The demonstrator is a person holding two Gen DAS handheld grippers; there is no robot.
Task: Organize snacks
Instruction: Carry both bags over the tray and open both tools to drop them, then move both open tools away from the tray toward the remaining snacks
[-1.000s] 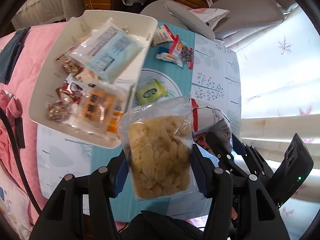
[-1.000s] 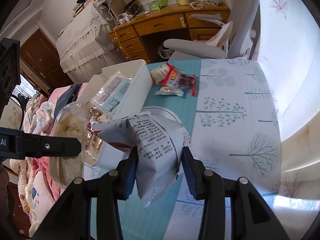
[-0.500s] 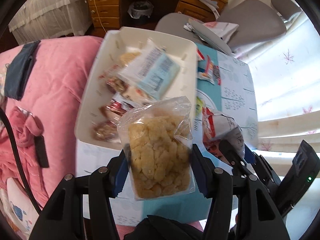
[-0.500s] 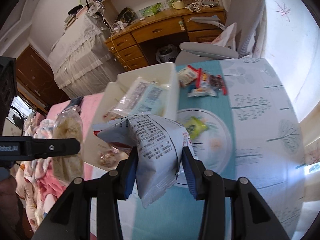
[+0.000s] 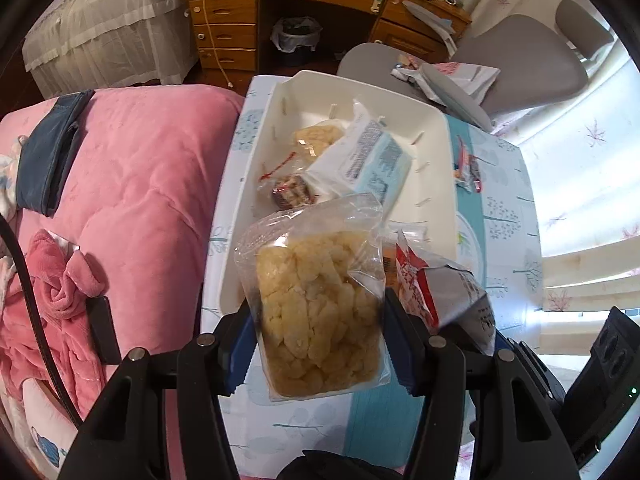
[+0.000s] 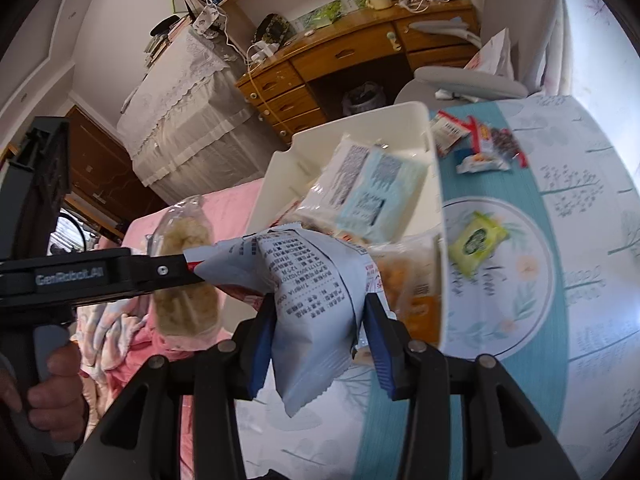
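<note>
- The left gripper point(image 5: 320, 328) had its blue-padded jaws clamped on a clear plastic bag of pale yellow puffed snacks point(image 5: 320, 312); the bag hung upright above the near end of the white rectangular plastic bin point(image 5: 436, 168)
- The right gripper point(image 6: 320, 332) pinched a crumpled white foil snack packet with black print and red trim point(image 6: 308, 304); in the left wrist view that packet sat at three o'clock of the clear bag, just beside it
- The bin held a pale blue and white packet point(image 5: 368, 160) and a small brown wrapped snack point(image 5: 290, 196)
- At three o'clock of the bin, a round patterned plate point(image 6: 532, 312) carried a yellow-green sachet point(image 6: 476, 244); loose red and white wrappers point(image 6: 476, 144) lay at twelve o'clock of the plate, on the teal and white tablecloth point(image 6: 592, 360)
</note>
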